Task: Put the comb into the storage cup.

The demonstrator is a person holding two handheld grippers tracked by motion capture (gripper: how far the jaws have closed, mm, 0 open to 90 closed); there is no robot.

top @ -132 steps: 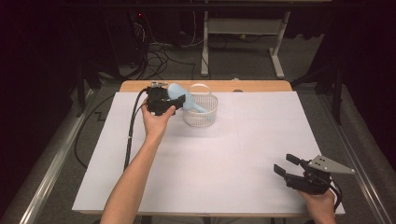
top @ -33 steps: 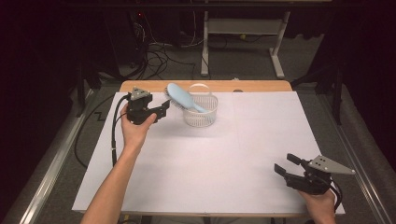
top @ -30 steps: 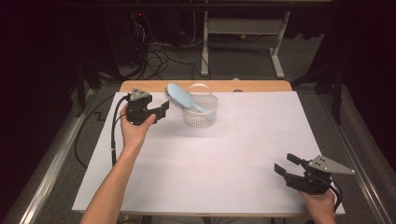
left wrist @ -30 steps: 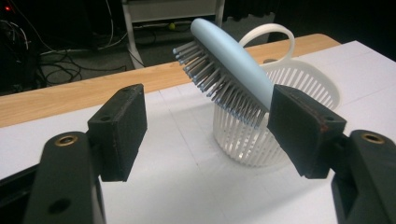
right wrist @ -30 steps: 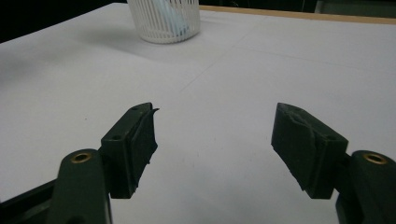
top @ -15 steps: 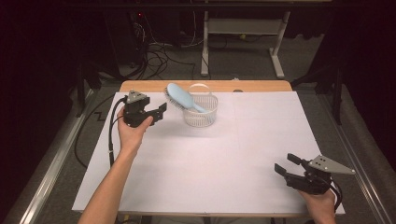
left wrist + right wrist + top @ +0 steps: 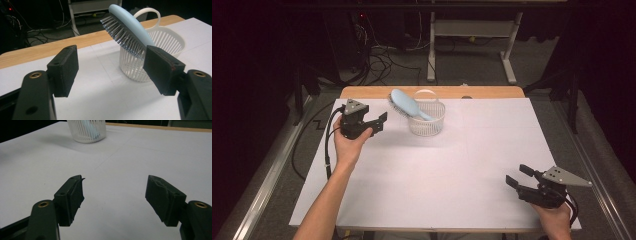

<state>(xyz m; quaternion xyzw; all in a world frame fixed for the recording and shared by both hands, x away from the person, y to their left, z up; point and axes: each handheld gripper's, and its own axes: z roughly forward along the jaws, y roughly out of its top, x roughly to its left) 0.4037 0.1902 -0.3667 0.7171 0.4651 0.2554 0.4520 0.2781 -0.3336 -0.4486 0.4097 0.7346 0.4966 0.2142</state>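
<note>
Nearest, at the front right corner of the table, a person's hand holds the right gripper low over the white table cover. Its jaws are spread wide with nothing between them, pointing across the table toward the far side.

Farther back on the left, the other hand holds the left gripper raised a little above the table. Its jaws are also spread apart and empty, aimed toward the basket. A black cable loops down from it along the forearm.

Just beyond and to the right of that gripper stands a small white slatted basket with a looped handle, near the far edge of the table. A light blue hairbrush leans in it, handle down inside, its bristled head sticking out up and to the left, bristles facing downward.

Behind the table, the dark floor holds tangled cables and a white stand.
</note>
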